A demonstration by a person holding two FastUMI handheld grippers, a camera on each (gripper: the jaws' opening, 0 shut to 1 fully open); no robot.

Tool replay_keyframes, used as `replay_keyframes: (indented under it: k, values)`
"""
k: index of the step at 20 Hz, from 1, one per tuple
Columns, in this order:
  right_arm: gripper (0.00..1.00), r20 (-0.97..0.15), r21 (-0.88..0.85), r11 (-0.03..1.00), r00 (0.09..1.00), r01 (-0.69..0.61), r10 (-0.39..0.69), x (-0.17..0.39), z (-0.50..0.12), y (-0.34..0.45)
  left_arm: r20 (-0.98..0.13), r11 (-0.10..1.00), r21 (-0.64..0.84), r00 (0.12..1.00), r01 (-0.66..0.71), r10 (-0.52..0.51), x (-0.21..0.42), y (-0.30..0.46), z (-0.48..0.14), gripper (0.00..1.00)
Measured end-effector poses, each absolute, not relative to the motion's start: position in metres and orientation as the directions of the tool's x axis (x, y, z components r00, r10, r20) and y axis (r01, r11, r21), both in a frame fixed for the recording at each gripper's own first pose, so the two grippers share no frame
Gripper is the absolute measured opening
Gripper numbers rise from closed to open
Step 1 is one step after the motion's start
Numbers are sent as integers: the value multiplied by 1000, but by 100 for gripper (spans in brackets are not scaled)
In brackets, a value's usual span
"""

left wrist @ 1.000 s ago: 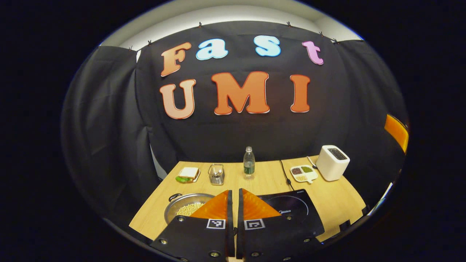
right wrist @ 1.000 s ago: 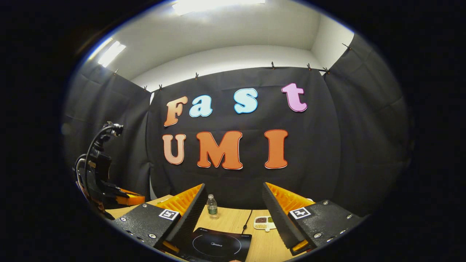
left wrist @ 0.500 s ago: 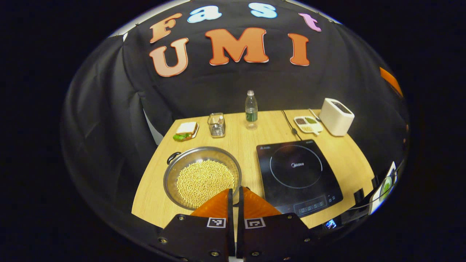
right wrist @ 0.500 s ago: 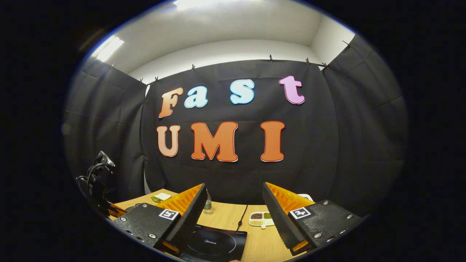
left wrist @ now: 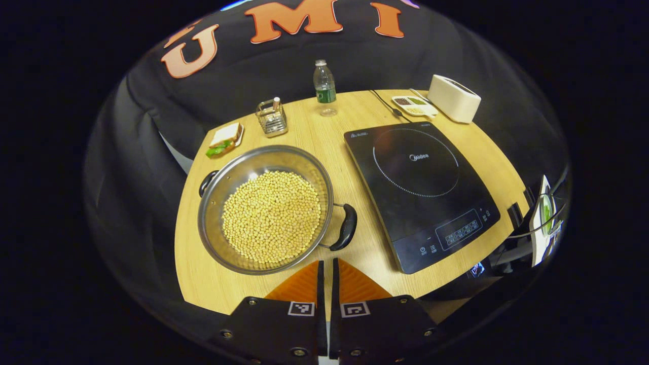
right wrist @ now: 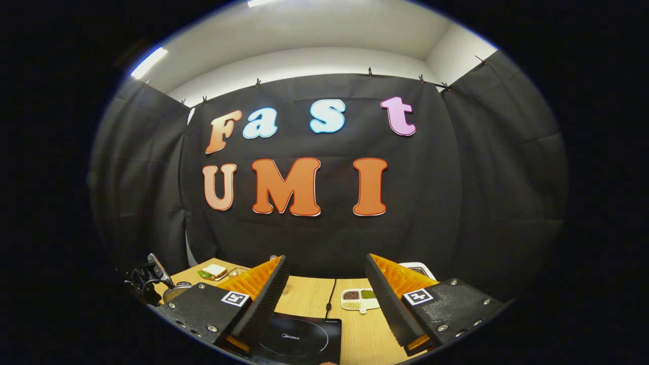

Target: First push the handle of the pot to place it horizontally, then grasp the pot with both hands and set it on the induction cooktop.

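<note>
Pot [left wrist: 266, 209] sits left of the cooktop [left wrist: 420, 187], apart; bottle [left wrist: 324, 88], rack [left wrist: 272, 118], sandwich [left wrist: 223, 141] line the surface's [left wrist: 355, 106] back. Left gripper [left wrist: 327, 276] nearly closed, empty; right gripper [right wrist: 324, 289] wide.

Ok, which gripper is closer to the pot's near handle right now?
Left. The left gripper sits shut just short of the pot, close to its near handle. The right gripper is open over the cooktop, farther off.

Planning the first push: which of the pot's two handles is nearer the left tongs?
The handle facing the induction cooktop; the other handle sits across the pot, toward the sandwich.
</note>
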State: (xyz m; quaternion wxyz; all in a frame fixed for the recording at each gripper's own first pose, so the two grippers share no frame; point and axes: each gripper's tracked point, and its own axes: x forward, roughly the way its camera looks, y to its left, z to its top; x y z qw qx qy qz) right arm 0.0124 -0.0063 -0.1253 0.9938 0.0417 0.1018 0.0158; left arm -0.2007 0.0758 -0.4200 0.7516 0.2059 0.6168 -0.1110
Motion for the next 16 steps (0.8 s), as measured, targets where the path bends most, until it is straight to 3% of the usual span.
replay_keyframes:
  k: [16]
  values:
    - [94,-247,21,989,959,149,-139,4,-129,-48,-997,914,58,-19,401,72,-207,81,-495,3]
